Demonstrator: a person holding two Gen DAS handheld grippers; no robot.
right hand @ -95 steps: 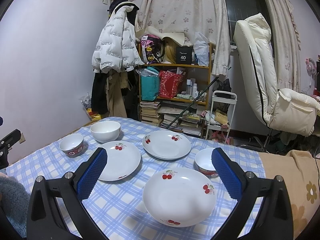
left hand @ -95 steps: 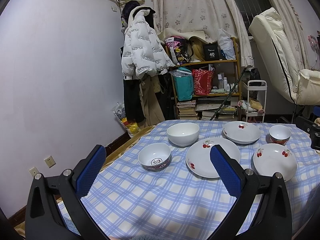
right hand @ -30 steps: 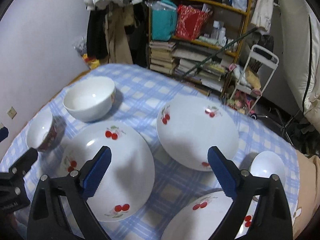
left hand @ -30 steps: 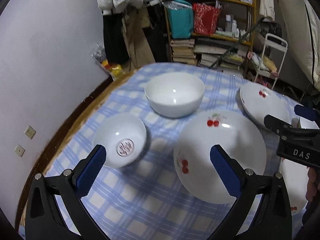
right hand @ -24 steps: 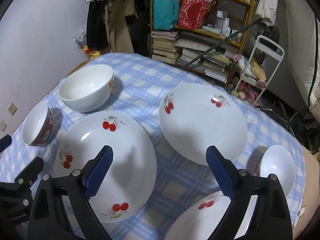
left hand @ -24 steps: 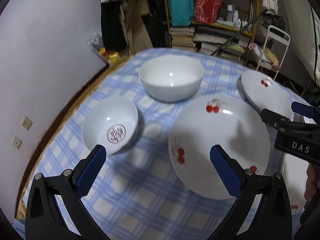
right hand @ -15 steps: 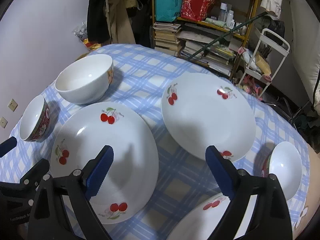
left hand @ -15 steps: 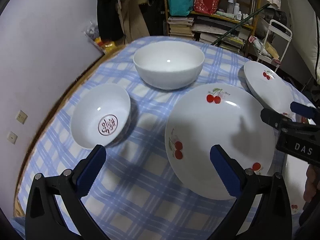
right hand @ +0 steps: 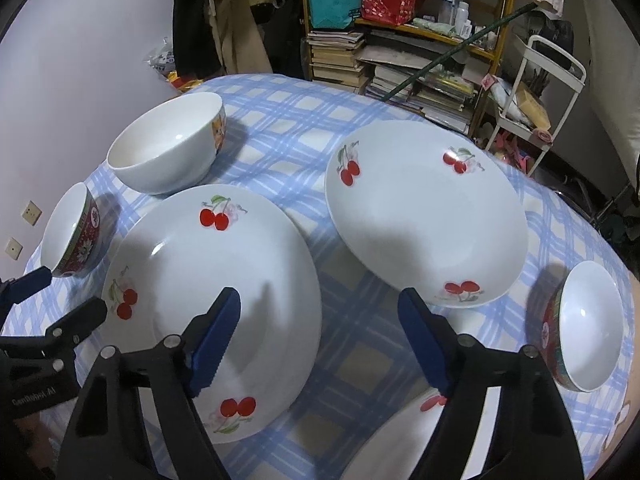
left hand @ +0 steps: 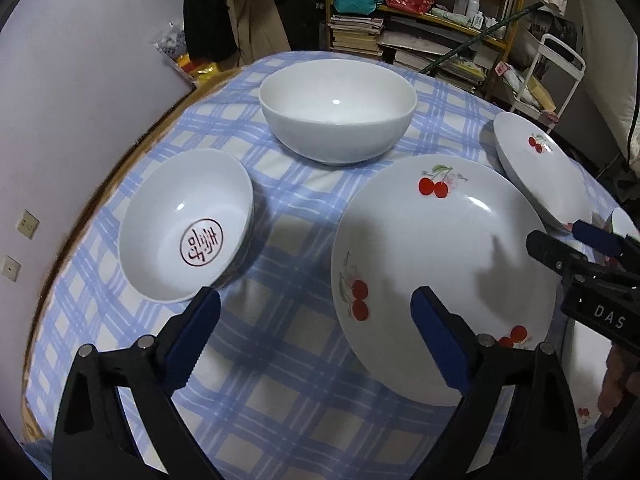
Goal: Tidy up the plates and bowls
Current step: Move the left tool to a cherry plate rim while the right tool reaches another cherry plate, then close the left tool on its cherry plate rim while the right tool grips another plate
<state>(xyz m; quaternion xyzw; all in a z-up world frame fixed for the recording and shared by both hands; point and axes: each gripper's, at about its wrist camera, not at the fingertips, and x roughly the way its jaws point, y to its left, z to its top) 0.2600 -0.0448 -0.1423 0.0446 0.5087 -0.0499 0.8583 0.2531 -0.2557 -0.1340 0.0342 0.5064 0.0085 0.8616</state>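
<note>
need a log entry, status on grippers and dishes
Left gripper open, empty, above cloth between small bowl and cherry plate. Right gripper open, empty, over same plate's edge. Nothing stacked, path clear.

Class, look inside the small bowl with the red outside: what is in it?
The small bowl holds nothing; a round red character stamp marks its white bottom. The tablecloth beneath it is covered.

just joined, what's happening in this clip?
A person holds two handheld grippers over a checked-cloth table set with plates and bowls. Nothing is picked up yet. The left gripper hangs open between the small stamped bowl and the big cherry plate. The right gripper hangs open too, its left finger over that same plate, with a second cherry plate just ahead of it. A large white bowl sits further back, and another small bowl sits at the right.
</note>
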